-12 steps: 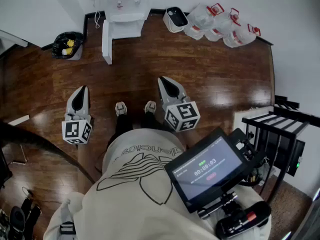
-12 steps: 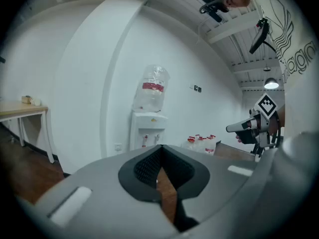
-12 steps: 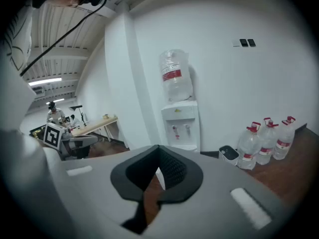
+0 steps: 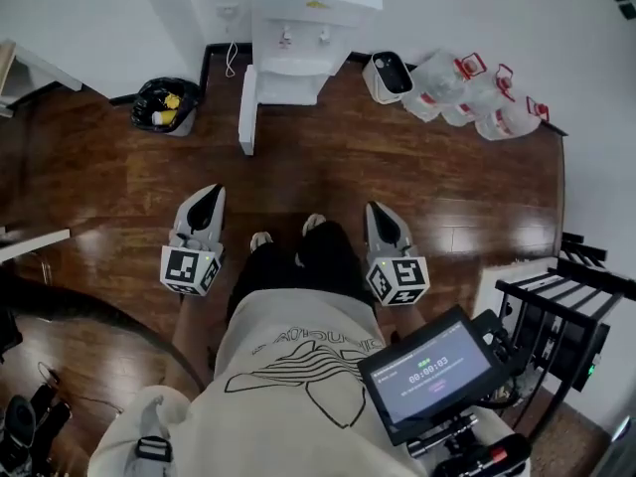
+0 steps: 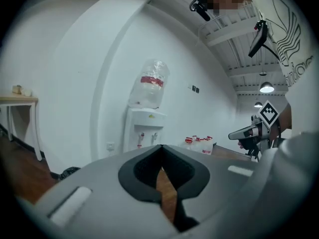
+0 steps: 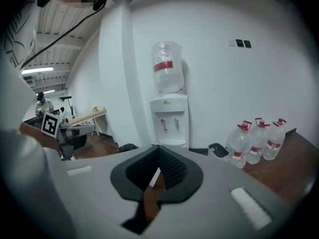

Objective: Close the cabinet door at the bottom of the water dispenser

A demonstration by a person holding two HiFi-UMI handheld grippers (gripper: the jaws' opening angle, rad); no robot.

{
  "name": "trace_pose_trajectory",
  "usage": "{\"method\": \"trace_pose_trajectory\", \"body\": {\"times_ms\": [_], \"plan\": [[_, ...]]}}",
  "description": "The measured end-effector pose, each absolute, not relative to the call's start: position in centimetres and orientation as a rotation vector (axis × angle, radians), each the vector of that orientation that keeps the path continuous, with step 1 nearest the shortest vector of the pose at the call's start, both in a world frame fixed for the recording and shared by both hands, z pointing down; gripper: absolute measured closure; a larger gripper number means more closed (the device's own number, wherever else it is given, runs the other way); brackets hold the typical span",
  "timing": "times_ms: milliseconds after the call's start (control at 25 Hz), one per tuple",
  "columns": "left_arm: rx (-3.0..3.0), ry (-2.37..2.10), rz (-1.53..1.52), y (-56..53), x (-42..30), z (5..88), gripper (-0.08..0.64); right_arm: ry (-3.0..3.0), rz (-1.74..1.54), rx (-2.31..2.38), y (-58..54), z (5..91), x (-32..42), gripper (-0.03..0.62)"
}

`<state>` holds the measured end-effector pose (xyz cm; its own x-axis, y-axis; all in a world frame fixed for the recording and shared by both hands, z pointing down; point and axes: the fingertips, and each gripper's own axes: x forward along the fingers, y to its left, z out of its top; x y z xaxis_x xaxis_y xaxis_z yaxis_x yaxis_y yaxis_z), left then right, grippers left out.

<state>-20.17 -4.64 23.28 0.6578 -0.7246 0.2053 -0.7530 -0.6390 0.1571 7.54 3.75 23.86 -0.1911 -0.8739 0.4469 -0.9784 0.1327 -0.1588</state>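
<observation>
The white water dispenser point(image 4: 316, 28) stands against the far wall with a clear bottle point(image 6: 166, 66) on top. Its bottom cabinet door point(image 4: 246, 109) stands open, swung out over the wood floor on the left side. My left gripper point(image 4: 209, 195) is shut and empty, well short of the door and to its left. My right gripper point(image 4: 381, 212) is also shut and empty, in front of the dispenser and to its right. Past the left gripper's point(image 5: 160, 148) closed jaws the dispenser point(image 5: 144, 128) shows far off, and likewise past the right gripper's point(image 6: 158, 148).
A black-bagged bin point(image 4: 164, 102) sits left of the dispenser. A small white bin point(image 4: 388, 76) and several water jugs point(image 4: 467, 92) stand to its right. A black rack point(image 4: 566, 296) is at the right and a table point(image 5: 20, 103) far left.
The head view has swung, so the dispenser and door now sit further right and lower in it. The right gripper has dropped back toward the body. Both grippers stay shut.
</observation>
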Motion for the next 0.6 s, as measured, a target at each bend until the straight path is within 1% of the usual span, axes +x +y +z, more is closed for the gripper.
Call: {"method": "trace_pose_trajectory", "body": {"times_ms": [200,320,480,600], "plan": [[2.577,-1.2,0.181,-7.2,-16.0,30.3,0.541,-2.138,0.71,1.846,1.4,32.5,11.5,0.589],[2.541,-1.198,0.247,-7.9,-13.9,35.1,0.54,-2.118,0.746,1.842,-0.4,37.3,14.1,0.589],[2.506,-1.161,0.395,-6.7,-14.5,39.5,0.54,-2.11,0.789,1.797,-0.1,42.3,16.5,0.589],[2.52,-1.146,0.47,-7.4,-16.4,45.8,0.54,-2.105,0.761,1.841,-0.9,47.4,18.2,0.589]]}}
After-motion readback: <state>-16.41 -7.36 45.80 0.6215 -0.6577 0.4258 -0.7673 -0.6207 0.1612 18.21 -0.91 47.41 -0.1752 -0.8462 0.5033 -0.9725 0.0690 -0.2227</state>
